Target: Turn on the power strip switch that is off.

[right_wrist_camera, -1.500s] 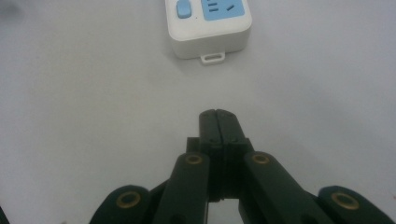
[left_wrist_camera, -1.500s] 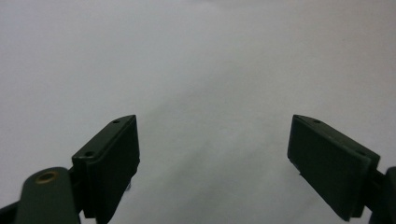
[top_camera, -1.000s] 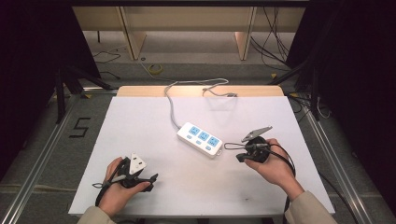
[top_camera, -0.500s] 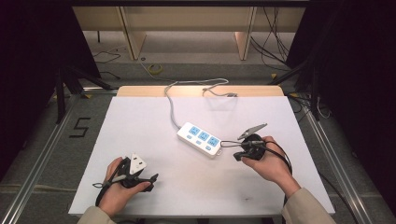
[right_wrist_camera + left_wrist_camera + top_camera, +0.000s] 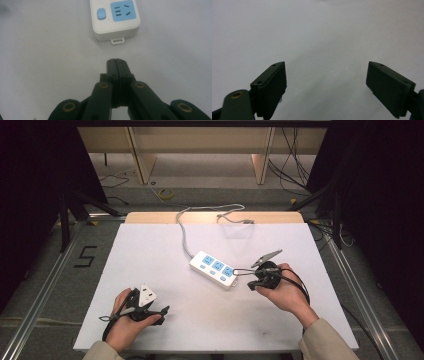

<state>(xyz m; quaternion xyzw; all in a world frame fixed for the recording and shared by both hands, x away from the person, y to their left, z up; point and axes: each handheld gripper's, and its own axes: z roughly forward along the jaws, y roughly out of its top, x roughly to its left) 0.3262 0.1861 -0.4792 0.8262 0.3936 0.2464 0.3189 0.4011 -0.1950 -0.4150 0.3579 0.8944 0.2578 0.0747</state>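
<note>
Power strip is the thing to keep your eye on: white, with three blue socket faces, lying flat and at a slant near the middle of the white table. Its grey cord runs off the strip's far end toward the back edge of the table and curls along the wooden edge there.

Your right gripper sits just off the strip's near-right end, pointing at it. In the right gripper view its jaws are pressed together with nothing between them, and the tip stops just short of the small hanging tab on the end of the strip, so close but not touching. That same view shows the end socket and the little blue button next to it, both further along the strip from the tab.

Your left gripper is well apart from the strip, down toward the near-left of it, resting low by the table's front edge with your hand wrapped around it. In the left gripper view the jaws are spread wide, just bare white tabletop between them, nothing held.

Both your sleeves come in from the near side of the strip.
</note>
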